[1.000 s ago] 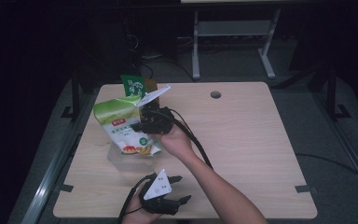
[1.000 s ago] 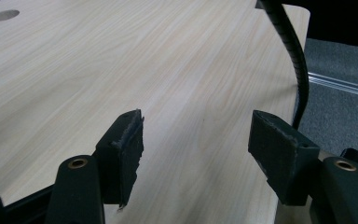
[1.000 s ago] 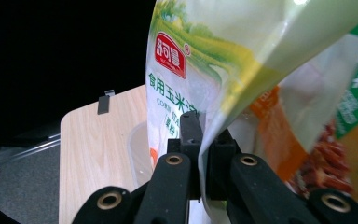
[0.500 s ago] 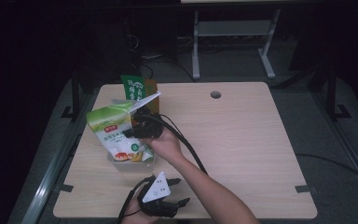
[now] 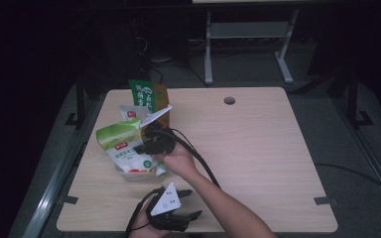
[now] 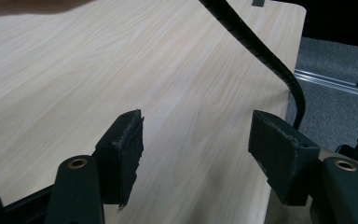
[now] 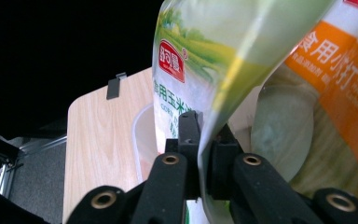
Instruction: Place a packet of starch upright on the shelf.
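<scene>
Bench [image 5: 258,148]: light wood top; your work sits in its left half, near the left edge. The right half and the far right corner lie bare, with a round cable hole [image 5: 229,100] near the far edge.
Open room: wide to your right and toward the far right corner; tight on the left, where the packets crowd toward the left edge.
Right gripper [image 5: 151,144]: your right hand carries it over the left half of the bench; its cable [image 5: 198,158] trails back along your forearm toward the near edge.
Right jaws: pressed together on the lower edge of the green-and-white bag [image 7: 205,70], the film pinched between the pads.
Green-and-white bag [image 5: 126,148]: held over the clear tub [image 5: 139,174]; long axis tilted, green top leaning toward the left edge, lower end down at the tub.
Clear tub: standing left of centre, between your two hands, just under the bag.
Other packets: a dark green packet [image 5: 144,94] upright near the far edge; a white-and-orange packet [image 7: 340,79] just behind the held bag.
Left gripper [image 5: 191,203]: at the near edge, close to your body, low over bare wood.
Left jaws: spread wide, with only wood grain between the pads [image 6: 128,154]; they touch nothing.
</scene>
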Demonstrator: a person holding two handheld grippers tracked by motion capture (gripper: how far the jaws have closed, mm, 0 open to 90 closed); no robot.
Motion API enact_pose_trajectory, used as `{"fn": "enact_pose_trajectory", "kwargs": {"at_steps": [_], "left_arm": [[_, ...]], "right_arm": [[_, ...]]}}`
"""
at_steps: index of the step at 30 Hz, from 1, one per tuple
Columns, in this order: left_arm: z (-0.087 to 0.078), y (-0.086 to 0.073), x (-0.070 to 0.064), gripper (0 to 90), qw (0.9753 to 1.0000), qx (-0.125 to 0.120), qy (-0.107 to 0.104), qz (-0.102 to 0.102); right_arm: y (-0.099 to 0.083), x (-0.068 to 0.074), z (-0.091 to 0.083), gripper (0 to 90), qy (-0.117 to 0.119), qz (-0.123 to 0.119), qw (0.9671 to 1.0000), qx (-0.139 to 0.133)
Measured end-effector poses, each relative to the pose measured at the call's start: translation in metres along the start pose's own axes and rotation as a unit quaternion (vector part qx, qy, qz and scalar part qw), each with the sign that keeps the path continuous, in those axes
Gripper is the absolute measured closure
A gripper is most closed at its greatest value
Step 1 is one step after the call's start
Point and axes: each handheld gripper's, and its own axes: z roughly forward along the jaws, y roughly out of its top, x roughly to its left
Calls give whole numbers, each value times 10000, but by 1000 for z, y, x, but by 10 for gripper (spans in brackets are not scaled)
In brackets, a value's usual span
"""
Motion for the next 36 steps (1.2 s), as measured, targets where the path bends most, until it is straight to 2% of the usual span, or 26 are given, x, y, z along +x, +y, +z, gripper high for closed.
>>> {"fn": "enact_pose_trajectory", "kwargs": {"at_steps": [3,5,6,9,12,15,16,19,21,26,30,33,36], "left_arm": [[0,0,-1,349,10000,28,-14,-19],[1,0,-1,349,10000,28,-18,-38],[1,0,-2,349,10000,32,-16,-38],[0,0,-1,349,10000,27,-7,-53],[1,-1,-1,350,10000,15,0,-44],[1,0,-1,349,10000,25,-3,-9],[1,0,-1,350,10000,34,-1,4],[2,0,-1,349,10000,25,2,6],[2,-1,-1,349,10000,30,3,11],[4,-1,-1,349,9999,99,13,26],[4,-1,0,349,10000,71,50,18],[4,-1,1,341,9999,89,86,-59],[4,-1,3,333,9998,91,117,-124]], "right_arm": [[0,0,-3,815,44,6,10000,-64],[0,1,-6,807,-99,-162,9998,17],[1,2,-8,806,-113,-154,9998,36],[0,5,-12,810,-229,-336,9991,127],[-5,6,-14,847,-229,-390,9989,144],[-10,4,-14,864,-157,-269,9994,171],[-13,2,-14,868,-194,-322,9991,206],[-19,0,-14,872,-170,-252,9993,221],[-25,-2,-14,876,-217,-269,9988,350],[-36,-10,-17,866,-137,-78,9994,301],[-36,-10,-19,815,-137,-135,9993,310],[-38,-12,-28,756,1,4,9999,144],[-42,-15,-37,715,-23,-28,9999,114]]}}
